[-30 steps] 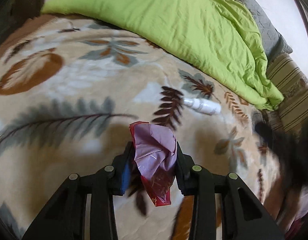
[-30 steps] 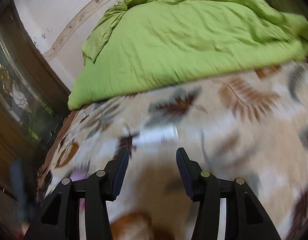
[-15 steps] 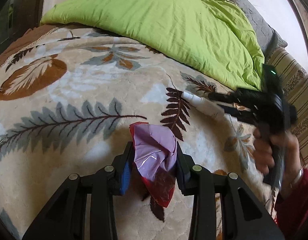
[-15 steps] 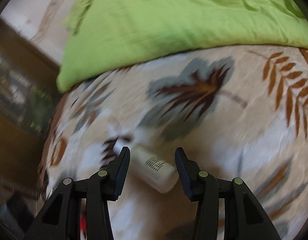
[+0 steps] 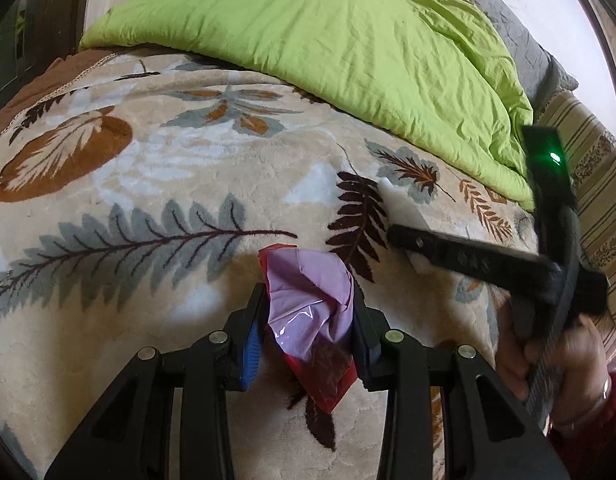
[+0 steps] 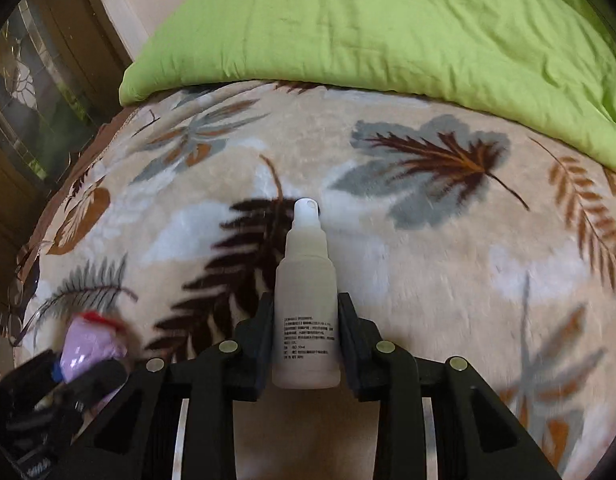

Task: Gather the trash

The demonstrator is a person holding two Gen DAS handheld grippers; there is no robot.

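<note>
Lying between right tongs [image 6: 306,340]: bottle [image 6: 306,304]

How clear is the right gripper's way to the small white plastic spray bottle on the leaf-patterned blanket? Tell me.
Yes, it looks clear. The right gripper already straddles the small white plastic spray bottle, one finger on each side, with nothing between on the leaf-patterned blanket. Whether the pads press it yet is hard to tell.

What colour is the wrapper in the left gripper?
Pale lilac with red edges; the wrapper shows best in the left wrist view.
</note>
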